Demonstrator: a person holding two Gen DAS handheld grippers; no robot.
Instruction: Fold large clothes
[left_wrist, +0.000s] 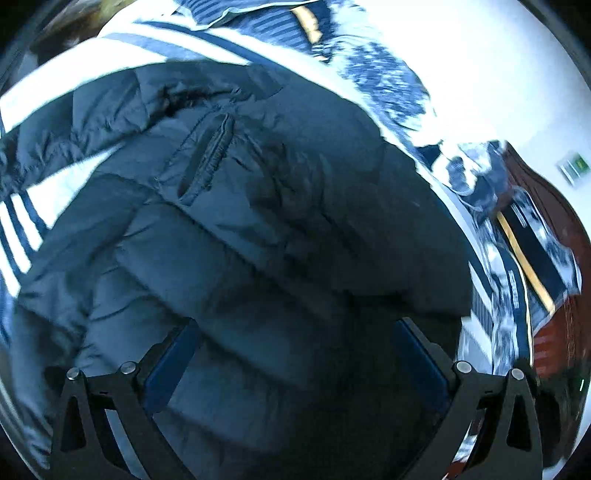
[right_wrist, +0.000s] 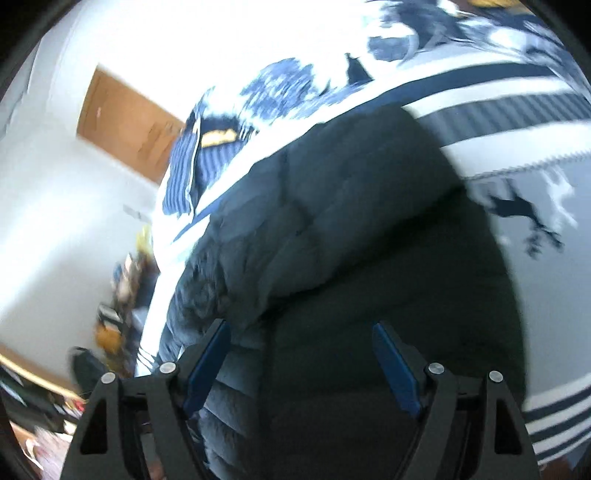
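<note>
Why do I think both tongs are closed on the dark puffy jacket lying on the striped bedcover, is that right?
Not quite. Both wrist views show the tongs open: the left tongs and the right tongs are spread wide above the jacket, gripping nothing. The rest holds: the dark puffy jacket lies on the striped bedcover.

In the left wrist view the puffer jacket (left_wrist: 258, 229) filled the centre and lower frame, lying on the bedspread (left_wrist: 66, 74), which showed along the upper left and left edge. A pillow (left_wrist: 258, 18) sat at the top centre, behind the jacket. The left gripper (left_wrist: 295, 354) stood at the bottom, over the jacket. In the right wrist view the jacket (right_wrist: 351, 229) lay centre, a door (right_wrist: 125, 122) upper left, and the right gripper (right_wrist: 301, 362) at bottom centre.
</note>
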